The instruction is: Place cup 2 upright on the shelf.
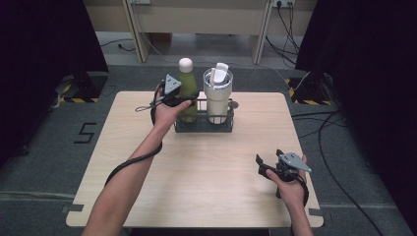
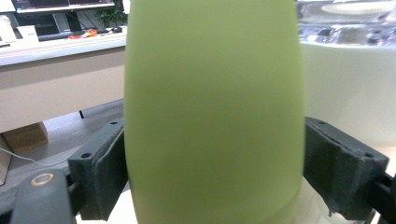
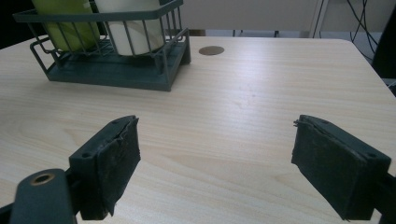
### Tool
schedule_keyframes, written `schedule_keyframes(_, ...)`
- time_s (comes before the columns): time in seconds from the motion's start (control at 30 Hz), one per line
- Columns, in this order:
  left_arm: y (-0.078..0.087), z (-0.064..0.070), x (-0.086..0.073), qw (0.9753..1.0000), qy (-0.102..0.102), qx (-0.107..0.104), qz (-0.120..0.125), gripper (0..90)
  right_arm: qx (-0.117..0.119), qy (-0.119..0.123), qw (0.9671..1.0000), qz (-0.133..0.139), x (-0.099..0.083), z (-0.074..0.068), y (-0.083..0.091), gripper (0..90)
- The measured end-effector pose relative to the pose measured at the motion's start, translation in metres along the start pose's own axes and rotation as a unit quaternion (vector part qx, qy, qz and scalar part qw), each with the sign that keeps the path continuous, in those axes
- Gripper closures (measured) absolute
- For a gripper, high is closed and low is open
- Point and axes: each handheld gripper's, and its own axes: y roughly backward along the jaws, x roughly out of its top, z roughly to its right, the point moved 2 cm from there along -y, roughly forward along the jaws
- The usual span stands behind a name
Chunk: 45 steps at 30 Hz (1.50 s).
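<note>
While upright in rack (image 1: pixel 204 126), green bottle (image 2: pixel 212 116) sits between left fingers (image 2: pixel 109 172).

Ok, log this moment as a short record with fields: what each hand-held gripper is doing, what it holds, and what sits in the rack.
left hand-held gripper: jaws closed on the green bottle, around its body
green bottle position: upright in the wire rack, white cap on
right hand-held gripper: jaws wide apart, holding nothing, over the wooden table
other rack content: white tumbler with clear lid, right of the bottle
</note>
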Motion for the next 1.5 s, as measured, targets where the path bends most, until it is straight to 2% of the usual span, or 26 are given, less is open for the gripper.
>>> schedule_keyframes(0.27,0.008,-0.001,0.000,1.0000,-0.002,0.000,-0.003,14.3,0.001,0.000,1.0000,-0.001,0.000,0.000,0.000,15.0)
schedule_keyframes(0.33,0.014,-0.002,0.000,0.9999,-0.010,-0.004,-0.006,14.3,0.000,0.001,1.0000,-0.002,0.000,0.000,0.000,15.0)
schedule_keyframes(0.47,0.022,0.000,0.001,0.9999,-0.013,-0.009,-0.004,14.3,0.000,0.002,1.0000,-0.002,0.000,0.000,0.000,15.0)
schedule_keyframes(0.83,0.044,0.002,-0.001,0.9998,-0.013,-0.017,0.002,14.3,-0.002,0.004,1.0000,-0.002,-0.001,0.000,0.000,14.9)
schedule_keyframes(1.5,0.083,-0.002,-0.014,0.9998,-0.012,-0.013,0.006,14.3,-0.003,0.006,1.0000,-0.002,0.000,0.000,0.001,15.0)
